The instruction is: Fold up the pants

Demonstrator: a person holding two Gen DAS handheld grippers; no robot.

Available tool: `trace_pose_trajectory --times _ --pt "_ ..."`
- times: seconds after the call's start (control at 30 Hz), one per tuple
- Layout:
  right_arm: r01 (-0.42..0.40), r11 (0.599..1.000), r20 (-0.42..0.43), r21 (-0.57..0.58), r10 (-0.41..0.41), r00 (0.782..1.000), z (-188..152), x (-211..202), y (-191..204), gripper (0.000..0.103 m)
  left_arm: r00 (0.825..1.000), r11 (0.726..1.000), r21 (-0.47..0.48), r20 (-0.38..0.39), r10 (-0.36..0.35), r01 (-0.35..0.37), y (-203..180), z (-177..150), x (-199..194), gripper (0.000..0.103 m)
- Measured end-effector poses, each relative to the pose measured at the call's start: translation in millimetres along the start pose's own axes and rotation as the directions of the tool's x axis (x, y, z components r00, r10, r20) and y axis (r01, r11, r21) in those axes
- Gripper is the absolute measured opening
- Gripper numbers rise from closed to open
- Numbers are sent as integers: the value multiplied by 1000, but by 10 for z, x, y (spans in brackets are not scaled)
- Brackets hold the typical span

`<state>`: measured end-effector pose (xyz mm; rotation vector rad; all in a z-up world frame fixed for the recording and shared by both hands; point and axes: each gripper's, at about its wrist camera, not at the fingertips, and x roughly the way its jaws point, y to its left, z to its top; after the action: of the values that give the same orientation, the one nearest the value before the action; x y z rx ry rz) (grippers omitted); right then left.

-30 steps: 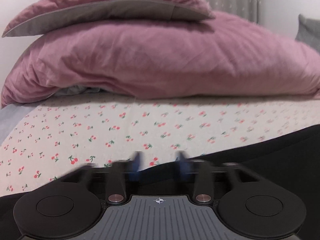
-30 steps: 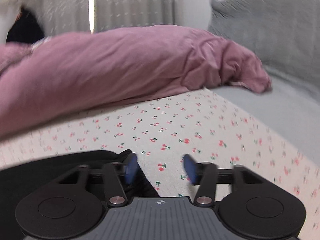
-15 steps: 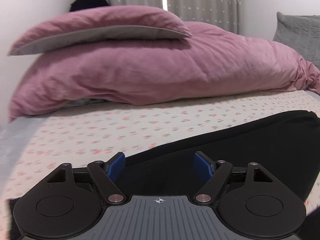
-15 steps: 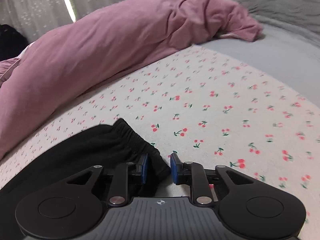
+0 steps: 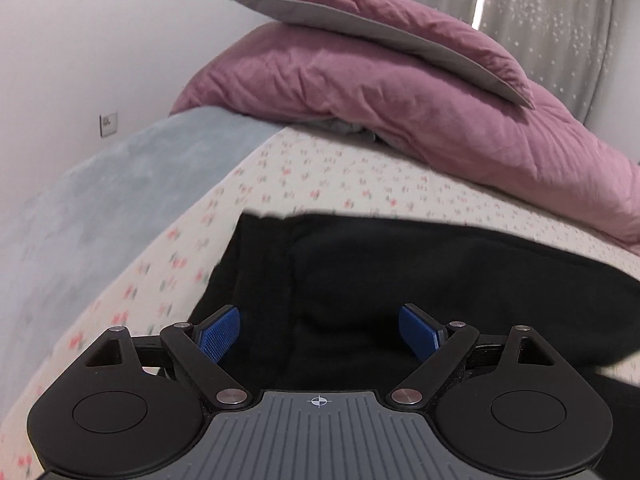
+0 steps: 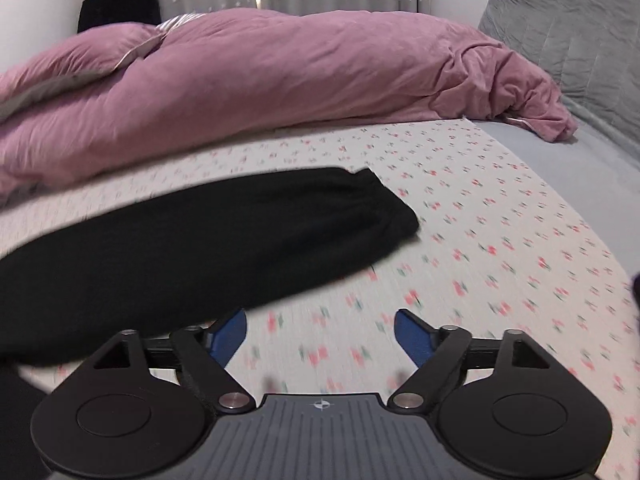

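The black pants (image 6: 208, 240) lie flat on the cherry-print sheet (image 6: 500, 232) of the bed, stretched as a long dark band in front of the pink duvet (image 6: 280, 84) that is heaped along the sheet's far side. In the right wrist view the elastic end of the pants points toward the grey blanket (image 6: 592, 168) beyond the sheet's right edge, and a grey quilted cushion (image 6: 568, 28) stands behind that blanket. The right gripper (image 6: 320, 332) hangs over bare sheet just beside the near edge of the pants; its jaws have just been opening and now stand wide apart with nothing between them but the printed fabric below. Its left blue pad (image 6: 230, 334) sits close to the pants' edge, though whether it touches cannot be told. In the left wrist view the left gripper (image 5: 320, 330) is over the pants themselves, near their left end, where the cloth shows a folded layer and a squared corner against the sheet. Its jaws have also just been opening and are spread wide; black cloth lies under the gap, but the pads do not press on it. Beyond the pants, a pink pillow (image 5: 380, 36) rests on top of the duvet, a pale grey blanket (image 5: 120, 184) covers the bed left of the sheet, and a starred curtain (image 5: 560, 20) hangs behind.
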<state>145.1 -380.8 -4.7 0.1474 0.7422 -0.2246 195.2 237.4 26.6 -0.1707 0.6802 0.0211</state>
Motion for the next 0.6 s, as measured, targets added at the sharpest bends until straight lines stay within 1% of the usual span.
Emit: trace_pose_trajectory --times 0.07,0.17,0.27,0.33,0.37,0.4,0.43,0.47,0.5,0.53,0.57,0.6 --pt "17 1000 -17 -1 -17 1000 -114 -122 -51 84 1000 1000 17 -5 -2 2 -26 -166 -86 89" --pt "32 999 -22 19 -32 999 -276 -307 -200 87 999 997 70 -10 -36 37 -154 -438 -238 89" --pt "74 996 -12 39 -74 997 -434 -453 -365 89 995 984 151 -12 -95 96 -389 -716 -370 89" --pt "127 991 7 38 -128 992 -542 -555 -470 89 988 965 214 -24 -150 152 -608 -911 -417 89" --pt "158 986 33 52 -160 987 -592 -614 -529 90 984 953 245 -27 -179 180 -704 -993 -431 89" --pt "186 979 61 88 -192 980 -660 -681 -608 91 975 935 279 -34 -220 220 -827 -1090 -450 89" --pt "205 972 55 119 -212 976 -709 -721 -679 93 967 916 311 -47 -250 252 -946 -1181 -469 89" --pt "216 967 27 136 -222 975 -740 -752 -738 93 959 897 343 -60 -277 280 -1054 -1264 -483 89" --pt "211 967 16 143 -216 976 -769 -786 -801 93 948 870 383 -68 -310 312 -1174 -1345 -517 89" --pt "197 967 28 163 -204 979 -816 -829 -877 93 937 842 421 -66 -342 337 -1274 -1410 -562 89" --pt "199 959 30 203 -209 977 -861 -853 -956 94 924 812 458 -61 -379 363 -1374 -1480 -616 89" --pt "204 947 6 248 -212 977 -907 -867 -1043 94 904 778 488 -61 -422 396 -1462 -1543 -669 89"
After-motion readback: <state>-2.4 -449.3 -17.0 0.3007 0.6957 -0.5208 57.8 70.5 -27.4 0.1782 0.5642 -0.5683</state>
